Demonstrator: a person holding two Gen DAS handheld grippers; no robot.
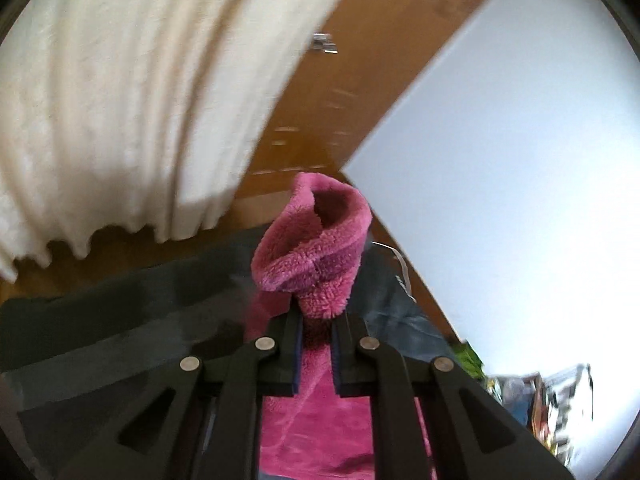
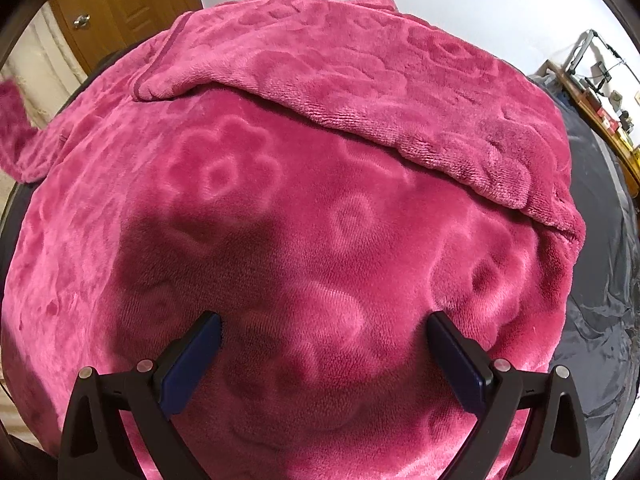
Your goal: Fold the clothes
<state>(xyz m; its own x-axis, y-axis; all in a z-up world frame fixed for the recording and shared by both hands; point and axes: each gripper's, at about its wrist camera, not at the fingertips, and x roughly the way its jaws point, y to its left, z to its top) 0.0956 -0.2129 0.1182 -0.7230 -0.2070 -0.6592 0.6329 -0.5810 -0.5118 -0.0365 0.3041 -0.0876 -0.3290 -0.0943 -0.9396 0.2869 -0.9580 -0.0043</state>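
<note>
Left wrist view: the left gripper [image 1: 316, 320] is clamped tight on a bunched end of the pink fleece garment [image 1: 312, 240], most likely a sleeve or cuff, which sticks up past the fingertips with its hollow end curling open above them. More pink fleece hangs below between the gripper's arms, and behind it lie a dark cover [image 1: 100, 320], a white curtain [image 1: 120, 100], a brown wooden door [image 1: 360, 80] and a pale wall [image 1: 520, 160]. To do this fold well, I judge the pinched end should be carried across the body of the garment and laid flat, with the cloth kept taut enough not to twist and the grip kept firm until it rests where the fold belongs; plush fleece is bulky and may slip if let go early. Right wrist view: the right gripper [image 2: 324, 344] is wide open, pointing steeply down over the middle of the garment, its blue pads [image 2: 192, 364] just above or barely on the flower-embossed fleece, holding nothing. The garment is spread over a dark sheet [image 2: 600, 280], with one flap [image 2: 360, 92] already turned over along the far side. This hand would do best pressing the cloth down as an anchor while the other brings its end over.
</note>
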